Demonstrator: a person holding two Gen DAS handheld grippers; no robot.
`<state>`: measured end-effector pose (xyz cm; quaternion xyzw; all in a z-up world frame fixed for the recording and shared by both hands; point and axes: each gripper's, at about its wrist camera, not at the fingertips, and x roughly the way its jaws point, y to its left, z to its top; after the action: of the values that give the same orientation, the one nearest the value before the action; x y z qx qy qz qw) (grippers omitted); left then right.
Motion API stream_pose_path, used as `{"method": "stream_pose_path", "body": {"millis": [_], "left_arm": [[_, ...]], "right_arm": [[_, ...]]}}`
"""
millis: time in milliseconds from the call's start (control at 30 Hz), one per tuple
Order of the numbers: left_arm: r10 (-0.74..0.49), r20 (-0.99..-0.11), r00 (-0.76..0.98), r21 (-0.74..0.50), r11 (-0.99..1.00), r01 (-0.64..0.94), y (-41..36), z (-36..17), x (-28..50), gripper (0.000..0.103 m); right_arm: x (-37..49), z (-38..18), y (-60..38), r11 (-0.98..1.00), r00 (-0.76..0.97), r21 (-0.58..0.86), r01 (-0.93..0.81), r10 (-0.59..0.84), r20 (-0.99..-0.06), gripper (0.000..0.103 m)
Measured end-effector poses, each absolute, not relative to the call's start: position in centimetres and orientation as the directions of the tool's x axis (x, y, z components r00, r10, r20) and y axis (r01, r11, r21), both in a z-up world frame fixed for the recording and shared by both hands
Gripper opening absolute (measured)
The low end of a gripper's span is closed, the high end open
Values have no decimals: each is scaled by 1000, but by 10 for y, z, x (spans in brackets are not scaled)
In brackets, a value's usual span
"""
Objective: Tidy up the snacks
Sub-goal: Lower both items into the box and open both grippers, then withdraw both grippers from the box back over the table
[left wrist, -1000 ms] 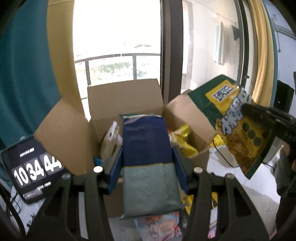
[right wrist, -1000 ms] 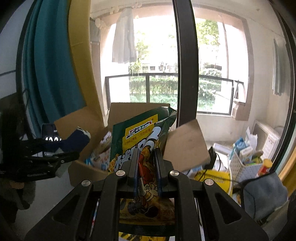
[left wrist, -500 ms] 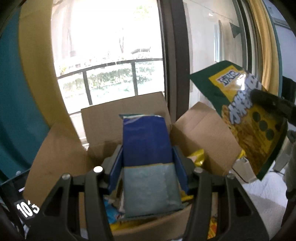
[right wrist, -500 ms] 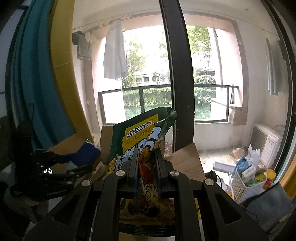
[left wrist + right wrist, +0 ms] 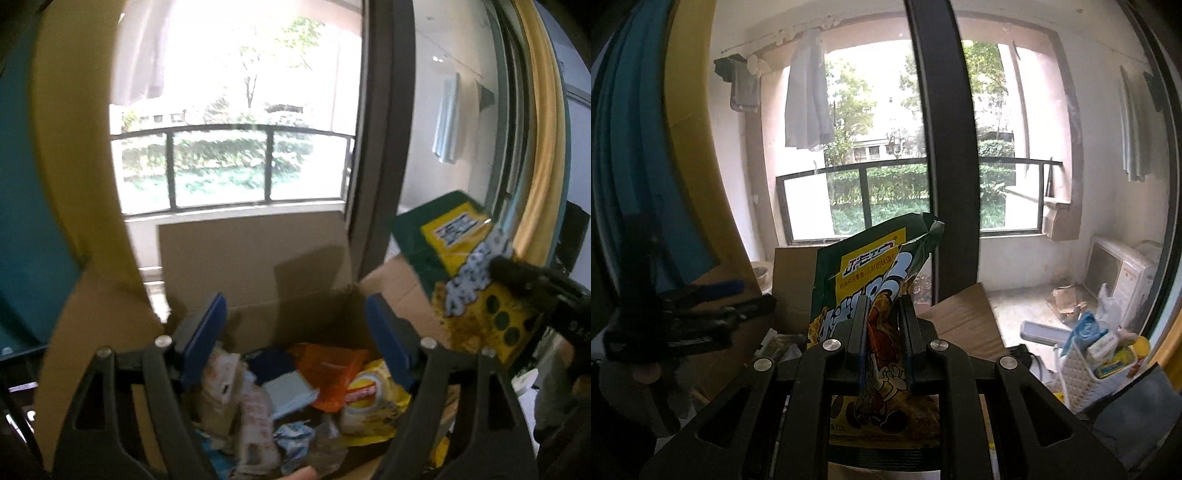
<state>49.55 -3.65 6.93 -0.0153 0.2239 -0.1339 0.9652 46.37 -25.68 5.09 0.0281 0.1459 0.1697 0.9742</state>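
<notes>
Left gripper [image 5: 295, 325] opening, jaws wide with nothing between them, hanging over the open cardboard box [image 5: 255, 258], dropped packets heaped just below and ahead of the pads. Right gripper [image 5: 884, 314] clamped narrow on the green-and-yellow snack bag [image 5: 875, 273], long axis standing upright out of the jaws, top corner tipped slightly right. Box ahead and left of the right tongs, below the bag; right hand clearly the one to carry it in, likely leftward then down.

Box [image 5: 255, 258]: matt brown cardboard, smooth flaps. Green snack bag [image 5: 875, 280]: glossy crinkled plastic film. Orange packet [image 5: 328, 373]: shiny foil-like plastic. Basket [image 5: 1075, 373]: white woven plastic. Left tongs [image 5: 295, 325]: matt black plastic, blue pads.
</notes>
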Motion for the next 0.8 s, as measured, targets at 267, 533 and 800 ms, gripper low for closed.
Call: {"method": "stream_pose_path", "body": {"millis": [267, 533, 800], "left_arm": [[-187, -388, 903, -61, 982, 177, 9, 69, 462, 79], [-144, -372, 917, -82, 989, 122, 44, 73, 443, 79], [-164, -370, 914, -97, 986, 137, 46, 78, 418, 79]], "right_arm": [[484, 51, -209, 922, 871, 105, -374, 388, -301, 17], [494, 51, -179, 913, 848, 137, -386, 409, -337, 47], [468, 55, -180, 925, 858, 100, -367, 378, -348, 47]]}}
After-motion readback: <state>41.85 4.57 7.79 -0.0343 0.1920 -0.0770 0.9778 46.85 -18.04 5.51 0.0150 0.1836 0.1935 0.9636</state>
